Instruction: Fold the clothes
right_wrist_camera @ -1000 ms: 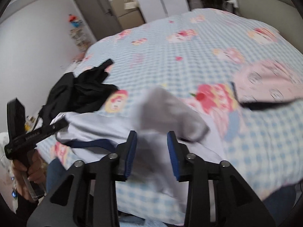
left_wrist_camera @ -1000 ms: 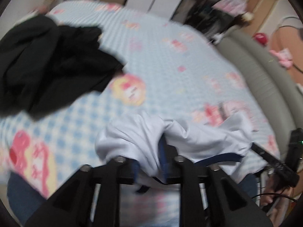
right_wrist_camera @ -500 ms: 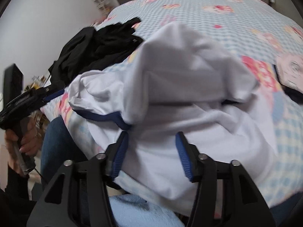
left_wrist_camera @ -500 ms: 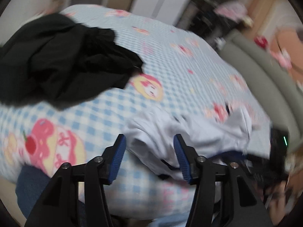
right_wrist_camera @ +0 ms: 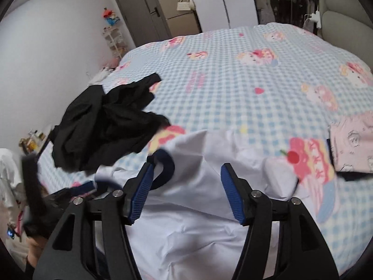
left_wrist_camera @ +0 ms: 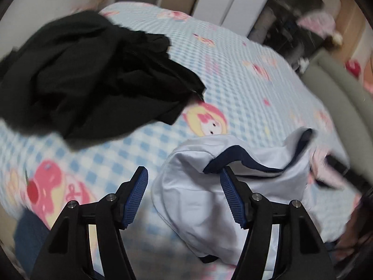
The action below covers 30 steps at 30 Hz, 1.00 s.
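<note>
A white shirt with navy trim (left_wrist_camera: 209,193) lies crumpled at the near edge of the blue checked bed (left_wrist_camera: 244,81). My left gripper (left_wrist_camera: 184,182) is open above it, with the navy collar draped by its right finger and nothing clamped. In the right wrist view the same white shirt (right_wrist_camera: 198,221) spreads under my right gripper (right_wrist_camera: 186,175), which is open too; a navy cuff sits by its left finger. The bed (right_wrist_camera: 233,74) stretches beyond.
A heap of black clothes (left_wrist_camera: 88,74) lies on the left of the bed, also black clothes (right_wrist_camera: 105,126) in the right wrist view. A folded pink garment (right_wrist_camera: 352,147) rests at the right edge. A grey headboard (left_wrist_camera: 345,107) borders the far right.
Both grippers let go of the white shirt and opened wide. The shirt dropped in a crumpled heap at the near bed edge. The right gripper pulled back from it.
</note>
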Each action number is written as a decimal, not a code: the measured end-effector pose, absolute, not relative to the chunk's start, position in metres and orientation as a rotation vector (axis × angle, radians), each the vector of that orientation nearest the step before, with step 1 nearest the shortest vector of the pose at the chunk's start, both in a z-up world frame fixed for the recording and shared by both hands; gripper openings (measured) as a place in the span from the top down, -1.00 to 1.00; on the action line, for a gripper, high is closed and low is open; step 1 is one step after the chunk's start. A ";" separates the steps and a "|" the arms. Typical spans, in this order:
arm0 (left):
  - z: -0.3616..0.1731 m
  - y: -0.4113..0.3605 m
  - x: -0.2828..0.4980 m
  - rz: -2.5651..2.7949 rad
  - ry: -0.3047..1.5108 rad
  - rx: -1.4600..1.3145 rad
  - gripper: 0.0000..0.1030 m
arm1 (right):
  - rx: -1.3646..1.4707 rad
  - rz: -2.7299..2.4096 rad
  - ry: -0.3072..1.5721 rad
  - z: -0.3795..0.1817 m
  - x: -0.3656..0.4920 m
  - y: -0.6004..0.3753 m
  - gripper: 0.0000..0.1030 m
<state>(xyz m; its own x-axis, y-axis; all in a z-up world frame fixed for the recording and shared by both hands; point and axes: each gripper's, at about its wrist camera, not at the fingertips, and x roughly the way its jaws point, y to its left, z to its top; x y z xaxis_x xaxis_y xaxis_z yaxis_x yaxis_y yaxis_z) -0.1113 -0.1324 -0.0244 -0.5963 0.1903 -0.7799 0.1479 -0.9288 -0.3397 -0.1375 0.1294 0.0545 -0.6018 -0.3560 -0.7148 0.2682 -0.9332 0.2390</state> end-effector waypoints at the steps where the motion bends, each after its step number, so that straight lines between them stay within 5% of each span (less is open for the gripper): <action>1: -0.024 -0.140 -0.113 2.728 -0.653 -1.397 -0.30 | 1.202 -2.525 -0.128 0.047 -0.138 0.128 -0.32; 9: -0.081 -0.115 -0.105 2.545 -0.525 -1.599 -0.14 | 1.588 -2.395 0.044 -0.051 -0.120 0.130 -0.32; 14: -0.062 -0.142 -0.087 2.626 -0.503 -1.541 -0.11 | 1.666 -2.429 0.231 -0.067 -0.080 0.155 -0.29; 20: -0.063 -0.173 -0.115 2.604 -0.596 -1.476 -0.32 | 1.493 -2.459 0.013 -0.020 -0.088 0.182 -0.33; 22: -0.073 -0.168 -0.132 2.541 -0.634 -1.507 -0.32 | 1.393 -2.510 -0.061 -0.006 -0.113 0.182 -0.51; 24: -0.075 -0.156 -0.143 2.501 -0.638 -1.498 -0.17 | 1.335 -2.571 -0.102 -0.004 -0.146 0.183 -0.81; 25: -0.073 -0.147 -0.145 2.490 -0.627 -1.476 0.21 | 1.359 -2.558 -0.109 -0.010 -0.163 0.181 -0.84; 26: -0.070 -0.138 -0.148 2.479 -0.615 -1.455 0.56 | 1.443 -2.496 -0.102 -0.024 -0.182 0.175 -0.79; 27: -0.068 -0.130 -0.152 2.471 -0.601 -1.437 0.69 | 1.524 -2.431 -0.094 -0.038 -0.200 0.170 -0.64; 28: -0.062 -0.124 -0.159 2.487 -0.558 -1.446 0.86 | 1.587 -2.373 -0.100 -0.049 -0.213 0.166 0.00; 29: -0.055 -0.119 -0.167 2.503 -0.518 -1.452 0.88 | 1.631 -2.326 -0.122 -0.056 -0.218 0.163 0.40; 30: -0.039 -0.121 -0.175 2.521 -0.513 -1.420 0.89 | 1.674 -2.278 -0.143 -0.063 -0.223 0.160 0.52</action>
<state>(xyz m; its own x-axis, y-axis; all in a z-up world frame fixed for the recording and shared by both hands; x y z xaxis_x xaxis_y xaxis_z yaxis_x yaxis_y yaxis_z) -0.1746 -0.1207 -0.0385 -0.5169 0.3399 -0.7856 -0.0062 -0.9192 -0.3937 -0.2235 0.1598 -0.0634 -0.2695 -0.3047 -0.9135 0.1882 -0.9470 0.2603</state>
